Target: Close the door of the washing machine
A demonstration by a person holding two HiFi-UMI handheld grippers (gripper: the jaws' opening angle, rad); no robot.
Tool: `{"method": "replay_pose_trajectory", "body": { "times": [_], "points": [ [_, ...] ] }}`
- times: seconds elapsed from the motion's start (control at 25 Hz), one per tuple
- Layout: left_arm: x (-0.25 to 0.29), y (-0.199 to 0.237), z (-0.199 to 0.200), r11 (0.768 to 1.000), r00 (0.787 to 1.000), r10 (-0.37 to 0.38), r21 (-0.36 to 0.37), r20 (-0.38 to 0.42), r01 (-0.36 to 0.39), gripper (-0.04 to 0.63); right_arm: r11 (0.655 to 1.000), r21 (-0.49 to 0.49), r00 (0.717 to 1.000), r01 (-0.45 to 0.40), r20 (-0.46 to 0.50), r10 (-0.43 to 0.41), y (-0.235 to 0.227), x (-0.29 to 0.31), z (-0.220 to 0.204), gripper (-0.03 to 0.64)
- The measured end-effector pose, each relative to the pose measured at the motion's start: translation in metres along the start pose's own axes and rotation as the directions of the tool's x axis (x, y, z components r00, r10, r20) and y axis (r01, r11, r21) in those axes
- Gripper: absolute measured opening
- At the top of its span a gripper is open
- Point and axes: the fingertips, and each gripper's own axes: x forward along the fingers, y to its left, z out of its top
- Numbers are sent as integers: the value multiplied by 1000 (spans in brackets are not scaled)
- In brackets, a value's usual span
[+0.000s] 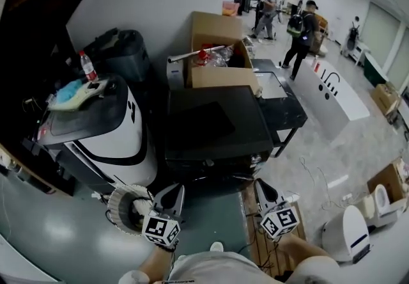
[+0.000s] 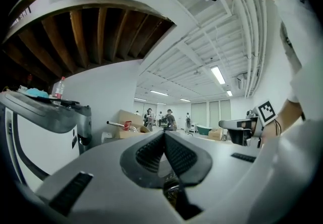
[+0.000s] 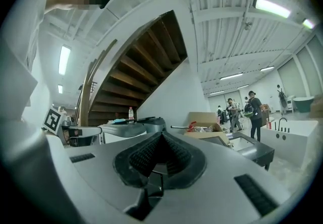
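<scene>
A black box-shaped machine (image 1: 211, 126) stands right in front of me, and only its flat top shows from above. Its front face and any door are hidden under that top edge. My left gripper (image 1: 172, 192) is held level just before the machine's near left corner, shut and empty. My right gripper (image 1: 261, 187) is level at the near right corner, also shut with nothing in it. In the left gripper view the pads of the left gripper (image 2: 163, 135) meet at the tip. The right gripper (image 3: 161, 135) shows the same in the right gripper view.
A white-and-black machine (image 1: 105, 129) stands to the left, with a bottle (image 1: 87, 66) and a blue cloth (image 1: 69, 91) on top. A ribbed white ring (image 1: 124, 209) lies on the floor beside it. An open cardboard box (image 1: 220, 52) and a black table (image 1: 281, 100) stand behind. People (image 1: 300, 33) walk far off.
</scene>
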Motion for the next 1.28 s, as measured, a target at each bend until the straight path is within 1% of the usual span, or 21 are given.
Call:
{"method": "replay_pose_trajectory", "body": {
  "times": [0.16, 0.44, 0.68, 1.04, 1.28],
  "points": [
    [-18, 6, 6, 1000, 1000, 26, 14, 8, -26, 3, 1000, -18, 1000, -5, 6, 5, 1, -11, 9, 11],
    [-22, 16, 12, 998, 999, 53, 33, 8, -54, 3, 997, 14, 997, 74, 29, -75, -15, -28, 19, 11],
    [-19, 16, 13, 998, 998, 54, 24, 16, -54, 2, 994, 10, 993, 107, 37, -108, -22, -33, 21, 11],
    [-17, 7, 17, 999, 999, 36, 35, 21, -37, 3, 996, 14, 996, 83, 38, -84, -18, -35, 15, 9],
    [-16, 3, 22, 998, 999, 30, 47, 25, -31, 2, 996, 9, 996, 85, 40, -86, -21, -35, 20, 9]
  ]
}}
